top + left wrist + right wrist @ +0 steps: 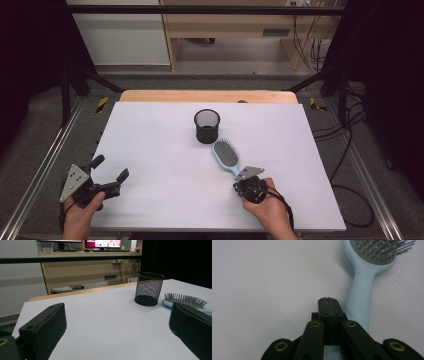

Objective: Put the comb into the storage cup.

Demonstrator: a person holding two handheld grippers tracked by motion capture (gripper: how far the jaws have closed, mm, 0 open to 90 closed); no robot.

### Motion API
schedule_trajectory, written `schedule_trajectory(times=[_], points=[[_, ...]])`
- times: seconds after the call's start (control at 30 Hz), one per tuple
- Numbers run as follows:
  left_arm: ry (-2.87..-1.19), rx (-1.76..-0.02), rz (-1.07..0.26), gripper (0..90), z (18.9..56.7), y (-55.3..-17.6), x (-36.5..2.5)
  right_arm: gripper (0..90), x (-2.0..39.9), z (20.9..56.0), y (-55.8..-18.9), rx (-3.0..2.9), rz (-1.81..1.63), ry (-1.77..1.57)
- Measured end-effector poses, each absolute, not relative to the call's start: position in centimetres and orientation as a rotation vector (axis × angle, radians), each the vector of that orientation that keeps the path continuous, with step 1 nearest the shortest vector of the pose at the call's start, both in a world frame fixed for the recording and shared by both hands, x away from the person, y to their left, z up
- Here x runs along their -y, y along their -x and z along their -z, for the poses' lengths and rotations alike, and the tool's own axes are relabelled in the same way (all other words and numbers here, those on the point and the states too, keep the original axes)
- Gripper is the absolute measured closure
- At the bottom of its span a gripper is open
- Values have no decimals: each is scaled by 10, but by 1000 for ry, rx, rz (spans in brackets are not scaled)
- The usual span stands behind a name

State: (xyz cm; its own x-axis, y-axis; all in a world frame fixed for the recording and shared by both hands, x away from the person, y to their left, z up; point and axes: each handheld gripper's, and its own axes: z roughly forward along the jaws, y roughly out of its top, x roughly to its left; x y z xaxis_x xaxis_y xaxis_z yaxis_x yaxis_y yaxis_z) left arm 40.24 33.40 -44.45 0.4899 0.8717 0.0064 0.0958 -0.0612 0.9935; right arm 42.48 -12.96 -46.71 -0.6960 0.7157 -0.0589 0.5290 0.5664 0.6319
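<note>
White paper covers the table (150,140), with desks and cables behind it. From the high view, a blue hairbrush (226,156) lies just in front of a black mesh cup (207,126). Its handle points back at the right gripper (248,176), which is right at the handle's end. The left gripper (110,169) waits far off at the left edge, jaws wide apart and empty.

From the left gripper view, the cup (149,289) and brush (186,302) sit well off to the right.

From the right gripper view, the right gripper (329,300) has its jaws pressed together, holding nothing. The brush handle (361,295) runs straight ahead, just to their right. The right hand is nearer, so it should open and slide over.
</note>
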Motion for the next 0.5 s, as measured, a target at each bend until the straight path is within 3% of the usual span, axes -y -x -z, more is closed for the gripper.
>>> schedule_trajectory(times=[0.5], points=[[-1513, -881, -794, 12, 445, -403, -334, 900, 141, 467, -430, -2493, -855, -1013]])
